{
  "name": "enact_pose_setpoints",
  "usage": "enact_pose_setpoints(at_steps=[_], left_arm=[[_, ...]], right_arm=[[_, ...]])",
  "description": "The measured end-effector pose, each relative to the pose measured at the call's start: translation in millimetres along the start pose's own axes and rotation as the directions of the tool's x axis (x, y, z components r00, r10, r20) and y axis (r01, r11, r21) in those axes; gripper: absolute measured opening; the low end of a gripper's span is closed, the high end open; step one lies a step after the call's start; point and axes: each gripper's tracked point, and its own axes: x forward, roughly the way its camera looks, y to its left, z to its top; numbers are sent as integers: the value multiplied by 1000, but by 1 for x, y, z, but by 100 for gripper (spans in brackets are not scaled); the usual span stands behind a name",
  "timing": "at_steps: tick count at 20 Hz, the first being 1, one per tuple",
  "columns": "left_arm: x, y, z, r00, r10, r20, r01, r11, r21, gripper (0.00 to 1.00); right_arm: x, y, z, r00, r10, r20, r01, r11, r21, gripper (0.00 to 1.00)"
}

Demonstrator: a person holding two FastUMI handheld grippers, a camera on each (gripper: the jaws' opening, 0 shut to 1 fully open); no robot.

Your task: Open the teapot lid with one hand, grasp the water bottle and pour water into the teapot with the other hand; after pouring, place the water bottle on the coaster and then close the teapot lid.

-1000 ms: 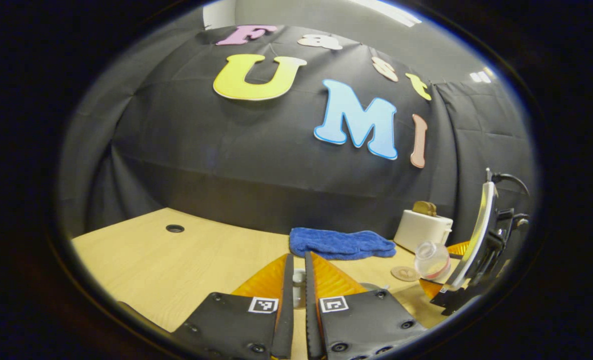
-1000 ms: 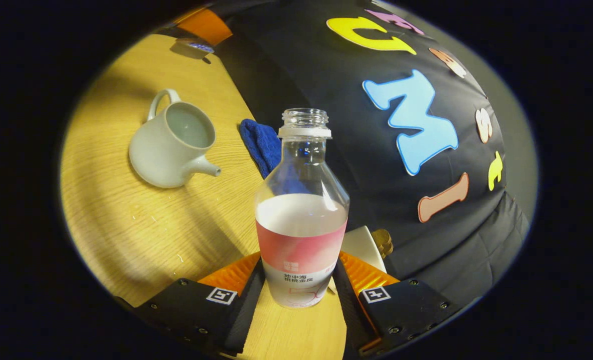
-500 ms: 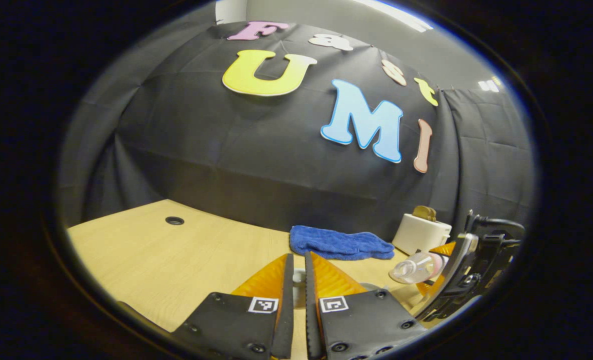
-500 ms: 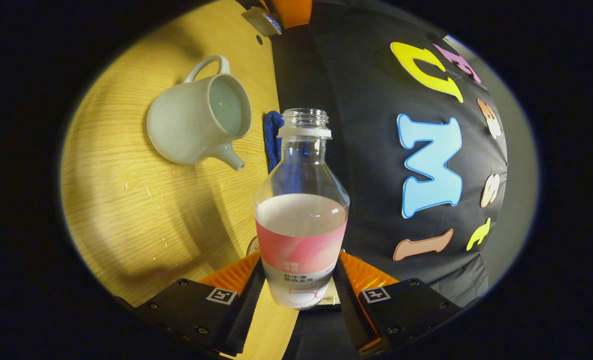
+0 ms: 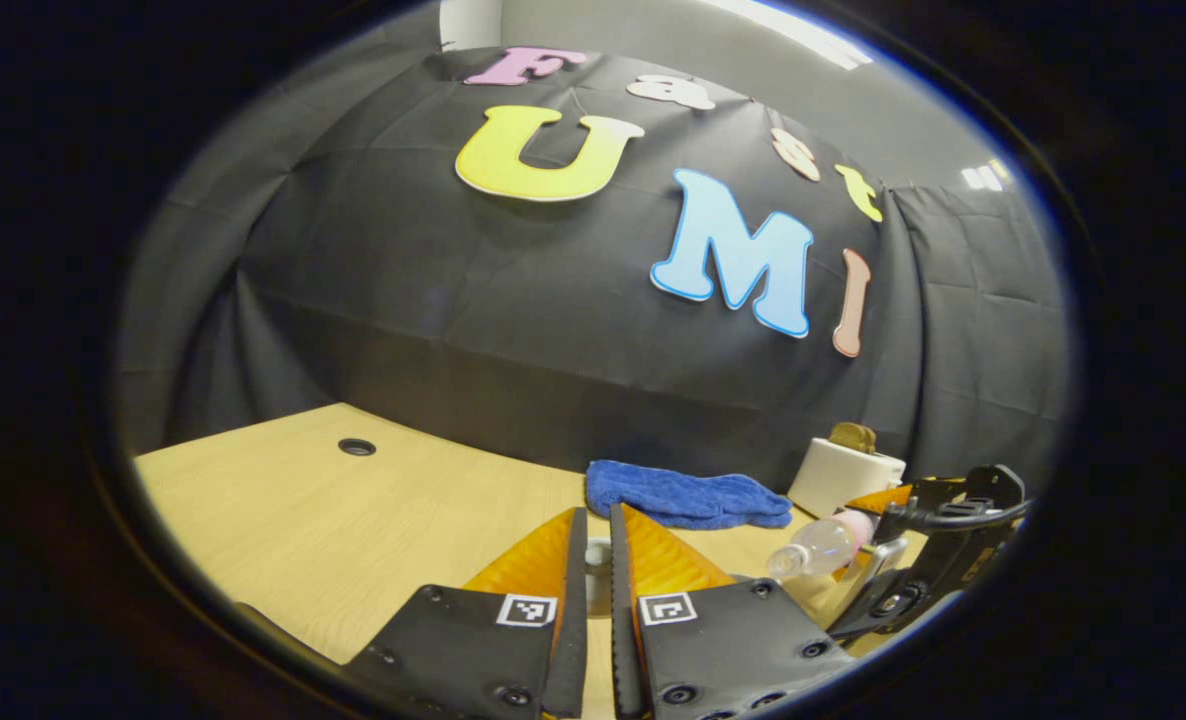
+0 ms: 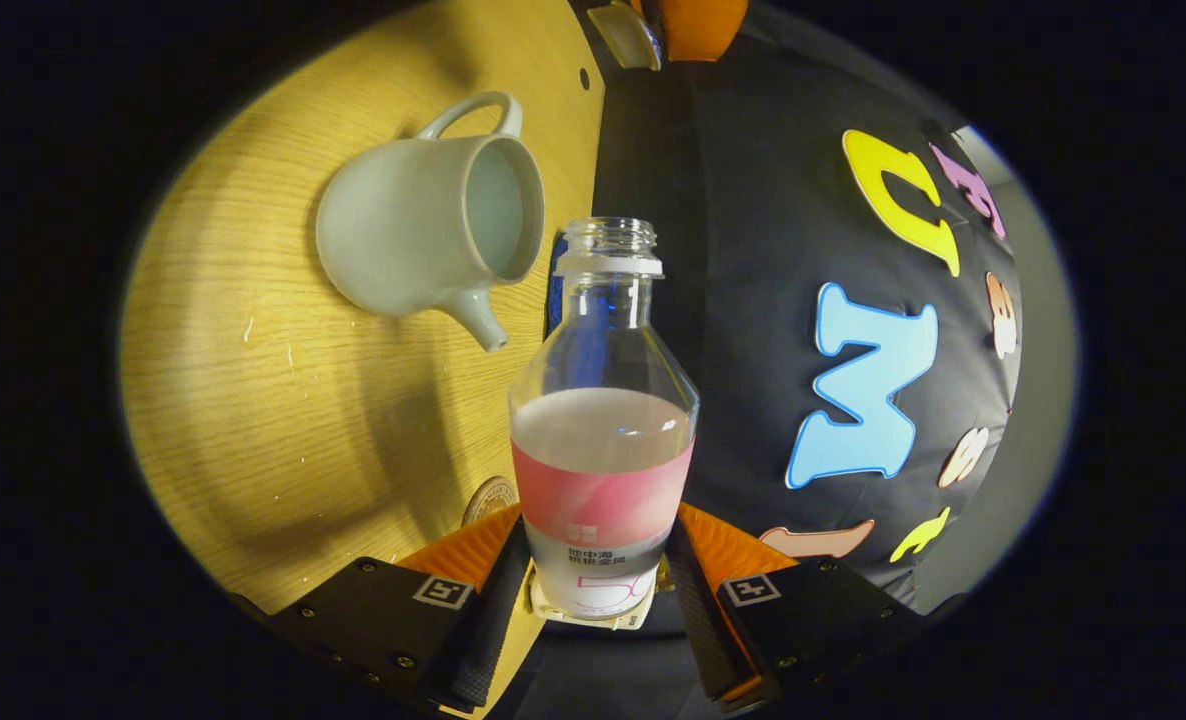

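- The right gripper [image 6: 598,590] jaws are clamped on the water bottle [image 6: 603,440] at its labelled lower body; thin plastic, judged light, squashable.
- The left gripper [image 5: 593,590] jaws are nearly closed on something pale, unidentifiable.
- The open teapot [image 6: 423,240] stands on the desk [image 6: 283,420]; glazed, judged fragile.

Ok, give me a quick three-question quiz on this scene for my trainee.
1. True or false: the teapot has its lid on.
2. What do the right tongs grip? A) a cup B) the water bottle C) a spoon
3. Fill in: the cloth by the wall is coloured ____.

Key: 1 false, the left tongs hold the lid; 2 B; 3 blue.
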Motion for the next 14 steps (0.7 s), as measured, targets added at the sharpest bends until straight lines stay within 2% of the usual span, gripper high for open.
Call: enact_pose_setpoints(at_steps=[6,7,8,10,14], left_arm=[[-1,4,-1,1000,5,-3,-5,1000,-14,19],[-1,5,0,1000,6,0,-6,1000,-16,16],[-2,7,1,1000,9,1,-9,1000,-15,19],[-1,9,2,1000,13,4,-13,1000,-19,19],[0,12,2,1000,16,2,-16,999,-33,19]], right_arm=[[-2,-13,4,999,-47,20,49,989,-140,75],[-5,-13,6,998,-52,27,55,987,-153,75],[-5,-13,7,998,-53,34,57,985,-164,75],[-6,-16,8,998,-54,43,61,979,-193,75],[-6,-26,10,991,-114,64,128,947,-294,76]])
